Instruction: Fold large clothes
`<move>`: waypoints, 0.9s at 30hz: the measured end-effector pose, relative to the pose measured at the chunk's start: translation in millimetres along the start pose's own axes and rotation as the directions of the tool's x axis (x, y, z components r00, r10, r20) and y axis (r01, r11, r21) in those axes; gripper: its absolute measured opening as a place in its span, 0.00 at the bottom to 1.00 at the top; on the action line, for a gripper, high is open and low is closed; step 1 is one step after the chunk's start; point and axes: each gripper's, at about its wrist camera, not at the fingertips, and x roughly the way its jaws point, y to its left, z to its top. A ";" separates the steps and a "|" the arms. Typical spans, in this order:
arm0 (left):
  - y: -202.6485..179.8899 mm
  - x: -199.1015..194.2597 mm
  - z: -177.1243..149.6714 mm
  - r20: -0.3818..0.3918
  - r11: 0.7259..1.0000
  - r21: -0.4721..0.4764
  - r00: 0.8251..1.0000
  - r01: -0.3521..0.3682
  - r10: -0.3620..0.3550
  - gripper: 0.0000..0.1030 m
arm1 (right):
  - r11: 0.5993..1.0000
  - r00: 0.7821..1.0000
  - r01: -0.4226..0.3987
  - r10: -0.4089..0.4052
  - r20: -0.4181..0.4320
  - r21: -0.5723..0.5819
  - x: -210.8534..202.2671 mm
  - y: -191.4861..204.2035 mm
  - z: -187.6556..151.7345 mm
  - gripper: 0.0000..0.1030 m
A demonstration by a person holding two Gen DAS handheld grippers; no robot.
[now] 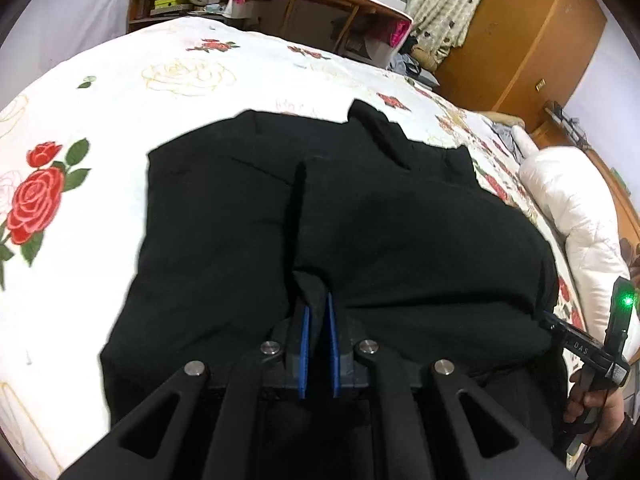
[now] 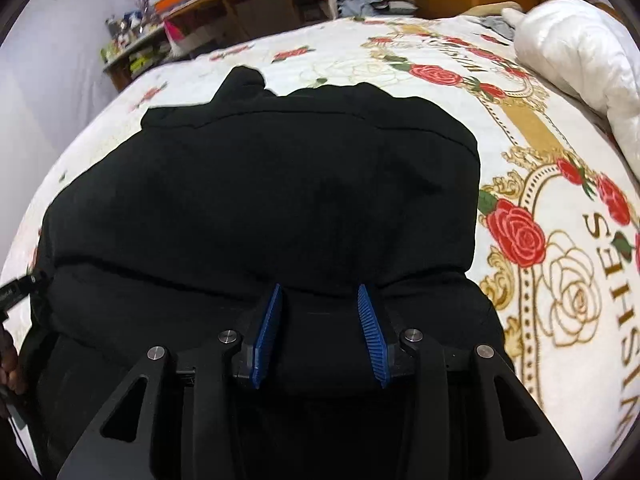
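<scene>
Spread on the rose-print bedspread (image 1: 120,92), your black garment (image 1: 224,208) is pinched by the left gripper (image 1: 318,300); the right gripper (image 2: 320,296), half-open, clasps a thick fold, so lift both evenly.

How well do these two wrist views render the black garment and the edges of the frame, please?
Left wrist view: the black garment is nearly featureless and underexposed, fisheye bends the bed, and a green light flares at right. Right wrist view: the garment shows only faint seams, the shelf at top left is smeared, and the corners vignette.
</scene>
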 end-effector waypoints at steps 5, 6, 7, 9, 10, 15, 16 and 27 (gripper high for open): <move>14.4 -43.9 2.8 0.082 0.986 -0.031 0.983 -0.164 0.166 0.13 | 0.998 0.992 0.015 -0.023 0.122 0.061 -44.5 -18.1 14.1 0.39; 16.0 -51.0 5.4 0.100 0.987 -0.049 0.982 -0.154 0.159 0.13 | 0.997 0.989 0.013 -0.024 0.148 0.073 -50.0 -20.8 16.9 0.39; 12.1 -56.3 10.1 0.119 0.989 -0.048 0.982 -0.140 0.145 0.13 | 0.996 0.983 0.011 -0.027 0.183 0.087 -54.0 -25.7 23.9 0.39; -8.1 -55.4 21.1 0.149 0.991 0.018 0.981 -0.131 0.127 0.13 | 0.997 0.984 0.025 -0.037 0.172 0.071 -46.0 -25.9 40.9 0.39; -22.0 -48.9 27.1 0.162 0.991 0.064 0.981 -0.120 0.108 0.14 | 0.998 0.986 0.028 -0.038 0.162 0.062 -39.2 -24.1 46.4 0.39; -51.3 33.5 39.2 0.057 0.974 0.181 0.990 -0.134 0.126 0.17 | 0.998 0.999 0.030 -0.031 0.022 0.061 19.5 -21.7 62.6 0.40; -49.1 49.7 36.8 0.034 0.973 0.185 0.990 -0.139 0.135 0.17 | 0.998 0.999 0.035 -0.035 0.004 0.057 25.4 -24.0 60.6 0.40; -45.3 42.4 28.3 0.056 0.971 0.181 0.987 -0.155 0.147 0.17 | 0.995 0.998 0.025 -0.030 0.051 0.094 3.8 -28.2 60.4 0.39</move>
